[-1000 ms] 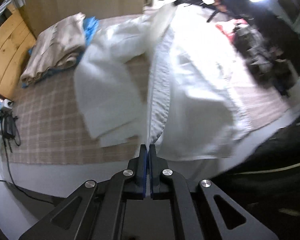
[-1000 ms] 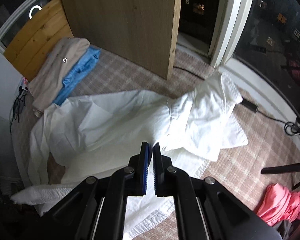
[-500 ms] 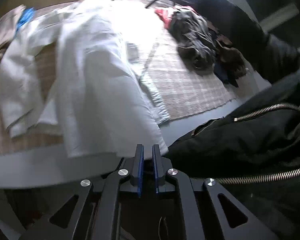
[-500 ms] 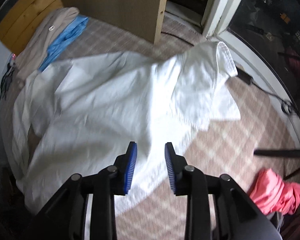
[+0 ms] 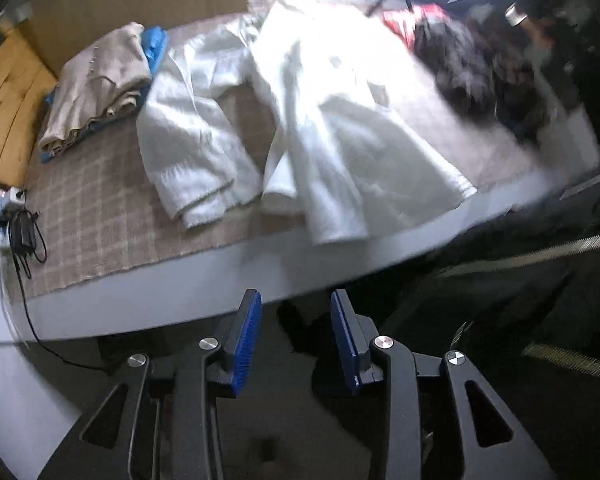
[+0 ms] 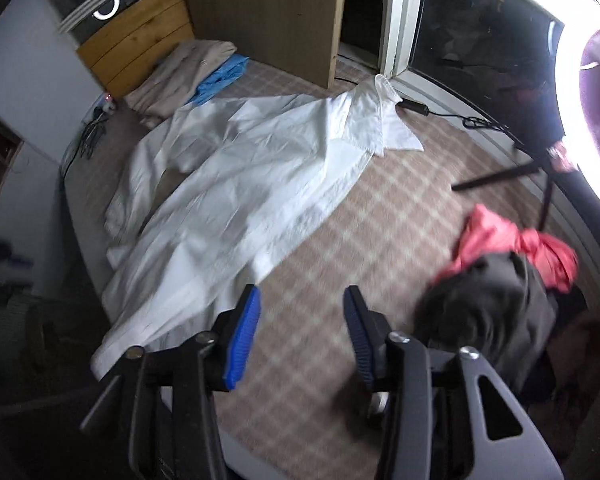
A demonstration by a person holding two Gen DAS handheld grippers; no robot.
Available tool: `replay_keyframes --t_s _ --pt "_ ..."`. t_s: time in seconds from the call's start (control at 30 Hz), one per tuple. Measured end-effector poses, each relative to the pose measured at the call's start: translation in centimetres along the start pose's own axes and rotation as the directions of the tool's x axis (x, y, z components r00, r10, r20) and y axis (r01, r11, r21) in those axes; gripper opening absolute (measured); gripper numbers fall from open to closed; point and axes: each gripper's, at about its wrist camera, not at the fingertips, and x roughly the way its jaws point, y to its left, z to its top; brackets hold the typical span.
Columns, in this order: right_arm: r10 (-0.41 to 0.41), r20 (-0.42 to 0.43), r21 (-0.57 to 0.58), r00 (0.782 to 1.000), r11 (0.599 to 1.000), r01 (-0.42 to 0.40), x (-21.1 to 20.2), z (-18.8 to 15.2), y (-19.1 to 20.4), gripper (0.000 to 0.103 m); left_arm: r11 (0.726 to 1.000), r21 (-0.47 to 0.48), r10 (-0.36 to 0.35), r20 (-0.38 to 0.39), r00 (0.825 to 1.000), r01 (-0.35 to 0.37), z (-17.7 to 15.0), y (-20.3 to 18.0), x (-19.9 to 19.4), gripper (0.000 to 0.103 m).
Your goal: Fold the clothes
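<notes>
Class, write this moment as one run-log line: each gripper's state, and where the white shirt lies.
left gripper: opening, empty | right gripper: opening, empty | white shirt: spread on checked rug, unfolded

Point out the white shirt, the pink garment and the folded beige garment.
white shirt [image 6: 236,200]: right wrist view, on its body.
pink garment [image 6: 496,236]: right wrist view, upper folds.
folded beige garment [image 5: 100,80]: left wrist view, top surface.

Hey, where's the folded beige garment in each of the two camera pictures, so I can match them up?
Left wrist view: the folded beige garment lies upper left on the checked rug, left of the white shirt.
Right wrist view: it lies upper left of centre, beyond the white shirt, in front of the wooden slats.
Shared landmark: the blue cloth lying under its edge.
</notes>
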Motion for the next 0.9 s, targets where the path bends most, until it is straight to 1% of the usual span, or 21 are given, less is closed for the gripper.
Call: replay_keyframes --t_s 0.03,0.07,0.1,0.13,0.2,0.23,0.3,0.33,0.4,0.43,0.5,0.57,0.6,0.63,0.67,0.73,0.77,0.8,0.83,0.87,0.9 --pt "0.024 0.000 0.022 1.000 0.999 -0.024 0.0 -1.5 0.7 0.052 1.000 0.030 0.005 -0.010 1.000 -0.005 0.0 0.4 0.8 0.036" --pt "0.051 -0.008 0.048 0.999 0.998 -0.050 0.5 -3.0 1.5 0.052 0.998 0.057 0.003 -0.010 1.000 -0.003 0.6 0.7 1.8 0.036" --pt "0.063 -0.006 0.073 0.998 0.995 -0.063 1.2 -4.3 2.5 0.052 0.996 0.085 0.001 -0.011 1.000 0.000 1.1 1.0 2.7 0.036" --pt "0.067 0.016 0.101 0.998 0.993 -0.068 2.0 -5.6 3.5 0.052 0.993 0.115 0.002 -0.008 1.000 -0.001 1.6 1.2 3.7 0.036" --pt "0.094 0.058 0.169 0.994 0.980 -0.102 4.3 -7.8 5.6 0.052 0.975 0.220 0.014 0.053 0.999 -0.026 2.8 0.9 5.6 0.036" --pt "0.124 0.085 0.216 0.989 0.966 -0.140 5.8 -9.0 6.6 0.052 0.962 0.272 0.013 0.084 0.996 -0.035 3.5 0.8 6.6 0.036" --pt "0.186 0.108 0.327 0.976 0.921 -0.212 9.1 -11.0 8.5 0.052 0.948 0.318 -0.012 0.101 0.995 -0.020 4.4 0.8 8.5 0.036" --pt "0.206 0.112 0.371 0.972 0.899 -0.233 10.6 -11.8 9.5 0.052 0.940 0.342 -0.026 0.106 0.994 -0.012 4.9 0.8 9.4 0.036" --pt "0.220 0.114 0.428 0.969 0.869 -0.248 13.0 -12.9 11.3 0.052 0.918 0.397 -0.057 0.098 0.994 0.013 5.5 0.7 11.0 0.036" --pt "0.213 0.104 0.444 0.972 0.864 -0.237 14.0 -13.3 12.2 0.052 0.900 0.435 -0.065 0.093 0.994 0.018 5.7 0.5 11.7 0.036" --pt "0.149 0.046 0.433 0.988 0.888 -0.154 15.6 -13.4 14.2 0.052 0.877 0.481 -0.066 0.097 0.993 0.011 5.9 0.3 12.6 0.036" --pt "0.083 -0.007 0.418 0.996 0.905 -0.073 17.0 -13.4 15.8 0.052 0.872 0.489 -0.063 0.109 0.992 0.002 6.5 0.5 13.2 0.033" --pt "0.057 -0.029 0.413 0.998 0.910 -0.040 17.7 -13.3 16.4 0.052 0.873 0.488 -0.062 0.117 0.991 -0.003 6.8 0.8 13.5 0.024" --pt "0.050 -0.042 0.413 0.998 0.910 -0.029 18.3 -13.2 16.8 0.052 0.873 0.487 -0.071 0.116 0.991 0.005 6.9 1.0 13.6 0.015" --pt "0.055 -0.048 0.414 0.997 0.910 -0.030 18.9 -13.0 17.2 0.052 0.874 0.486 -0.094 0.102 0.990 0.033 7.0 1.3 13.8 0.003" --pt "0.076 -0.065 0.416 0.995 0.908 -0.043 20.1 -12.8 17.7 0.052 0.864 0.497 -0.144 0.086 0.986 0.083 6.7 1.3 13.5 0.003" --pt "0.096 -0.064 0.424 0.993 0.904 -0.060 20.5 -12.8 17.9 0.045 0.856 0.508 -0.165 0.089 0.982 0.098 6.4 1.2 13.2 0.002" --pt "0.128 -0.048 0.440 0.991 0.893 -0.094 20.4 -12.8 17.8 0.034 0.849 0.518 -0.179 0.102 0.979 0.102 6.1 0.9 12.6 0.002" --pt "0.159 -0.032 0.455 0.987 0.881 -0.127 20.3 -12.8 17.7 0.011 0.843 0.528 -0.194 0.114 0.974 0.106 5.8 0.7 12.1 0.002" --pt "0.182 -0.008 0.469 0.983 0.869 -0.157 19.9 -12.8 17.5 0.010 0.838 0.534 -0.210 0.126 0.970 0.113 5.6 0.5 11.5 0.002" --pt "0.191 0.025 0.481 0.981 0.858 -0.179 18.9 -12.8 17.1 0.010 0.839 0.528 -0.233 0.130 0.964 0.131 5.5 0.4 11.0 0.002"
